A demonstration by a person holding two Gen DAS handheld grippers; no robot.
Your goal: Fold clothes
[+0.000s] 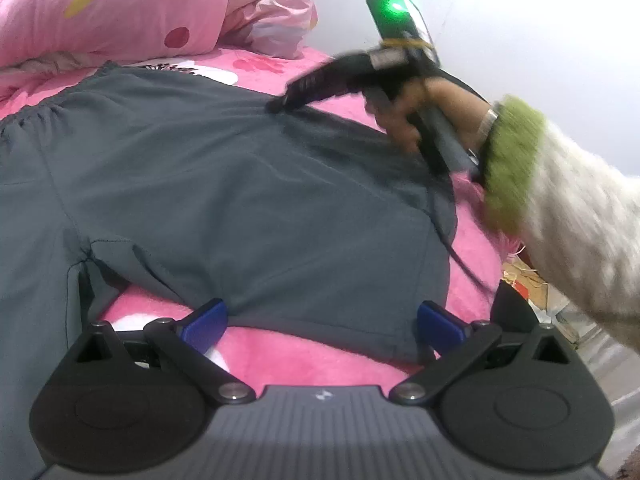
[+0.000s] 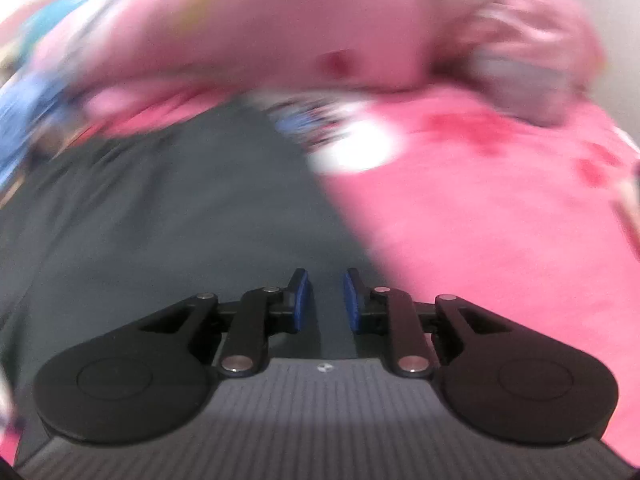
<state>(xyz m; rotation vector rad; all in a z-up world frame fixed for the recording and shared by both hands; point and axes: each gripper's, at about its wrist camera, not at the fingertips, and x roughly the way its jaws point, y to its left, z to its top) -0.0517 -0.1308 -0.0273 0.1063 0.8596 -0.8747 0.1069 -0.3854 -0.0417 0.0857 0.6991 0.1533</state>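
Note:
Dark grey shorts lie spread flat on a pink fleece blanket. My left gripper is open wide, its blue pads at either side of the near leg hem, nothing pinched. The right gripper, held by a hand in a green-cuffed white sleeve, touches the shorts' far edge with its tip, blurred by motion. In the right wrist view, the right gripper hovers low over the grey fabric near its edge. Its jaws stand a narrow gap apart with nothing visibly between them.
A pink pillow and bunched pink duvet are piled at the head of the bed behind the shorts. A white wall rises on the right. Beyond the bed's right edge lies floor clutter. Bare pink blanket spreads right of the shorts.

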